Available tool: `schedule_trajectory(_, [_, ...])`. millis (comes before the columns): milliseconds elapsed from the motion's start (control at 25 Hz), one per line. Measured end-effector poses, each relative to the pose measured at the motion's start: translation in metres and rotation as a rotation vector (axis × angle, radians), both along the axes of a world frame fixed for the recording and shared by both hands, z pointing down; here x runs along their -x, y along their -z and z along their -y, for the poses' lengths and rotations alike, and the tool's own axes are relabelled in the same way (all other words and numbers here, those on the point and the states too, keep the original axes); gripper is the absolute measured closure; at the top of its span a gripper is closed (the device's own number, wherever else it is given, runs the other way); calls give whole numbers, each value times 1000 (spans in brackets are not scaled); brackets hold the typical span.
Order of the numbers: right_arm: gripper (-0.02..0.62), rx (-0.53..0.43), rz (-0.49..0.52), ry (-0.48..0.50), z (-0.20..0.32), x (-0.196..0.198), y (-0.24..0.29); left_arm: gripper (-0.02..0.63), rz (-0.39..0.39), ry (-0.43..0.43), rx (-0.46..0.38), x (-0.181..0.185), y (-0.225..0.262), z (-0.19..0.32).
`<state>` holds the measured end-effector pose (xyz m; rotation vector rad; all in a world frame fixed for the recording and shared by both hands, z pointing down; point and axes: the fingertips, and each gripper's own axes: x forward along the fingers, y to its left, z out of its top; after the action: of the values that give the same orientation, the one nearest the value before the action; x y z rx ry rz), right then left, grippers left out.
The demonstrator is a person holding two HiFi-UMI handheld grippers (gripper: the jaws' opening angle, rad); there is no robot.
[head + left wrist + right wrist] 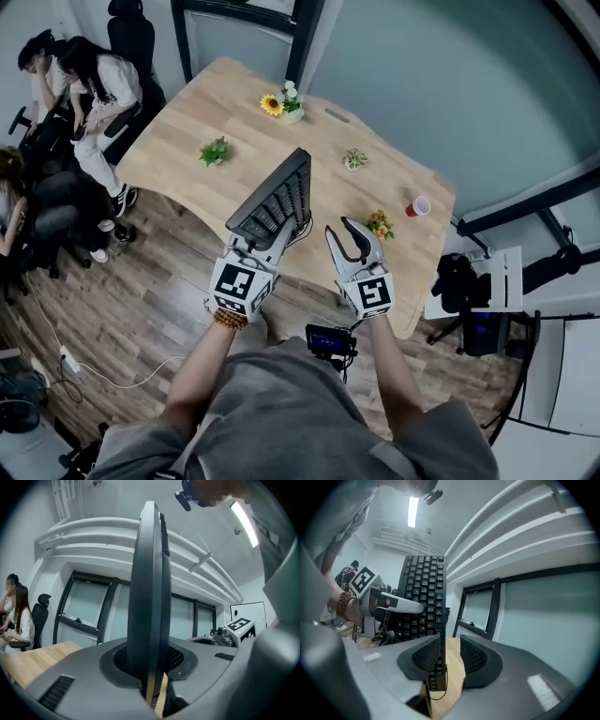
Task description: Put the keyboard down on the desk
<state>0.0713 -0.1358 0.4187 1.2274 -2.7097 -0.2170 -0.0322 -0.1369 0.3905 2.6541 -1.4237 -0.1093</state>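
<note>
A black keyboard (275, 199) stands tilted on its long edge over the near part of the wooden desk (187, 150). My left gripper (255, 246) is shut on its near end. In the left gripper view the keyboard (150, 597) rises edge-on from between the jaws of the left gripper (150, 667). My right gripper (349, 239) hovers just right of the keyboard, its jaws apart. In the right gripper view the keys (424, 592) face the camera. The keyboard's side edge and cable show in the gap of the right gripper (450, 652), and neither pad presses on them.
On the desk stand a sunflower pot (281, 103), three small plants (215, 150) (354, 158) (380, 225) and a red cup (418, 205) near the right edge. People sit at the far left (84, 84). A black bag (459, 281) lies right of the desk.
</note>
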Motion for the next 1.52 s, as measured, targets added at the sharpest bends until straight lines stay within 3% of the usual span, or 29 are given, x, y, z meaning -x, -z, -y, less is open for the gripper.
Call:
schedule_trajectory(160, [423, 11, -22, 94, 24, 19, -6, 512, -65, -59, 3, 13, -2, 27])
schedule_trajectory(280, [357, 54, -64, 192, 39, 36, -11, 512, -133, -81, 31, 25, -9, 45])
schedule_trajectory(480, [280, 127, -116, 404, 66, 68, -21, 512, -218, -168, 26, 29, -16, 62])
schedule_trajectory(760, [272, 221, -142, 589, 92, 95, -45, 512, -305, -235, 36, 28, -30, 76])
schedule_trajectory(1160, [283, 296, -205, 679, 111, 124, -69, 512, -548, -193, 75, 67, -56, 96])
schedule_trajectory(1520, [303, 508, -208, 735, 98, 132, -98, 512, -626, -186, 98, 74, -74, 86])
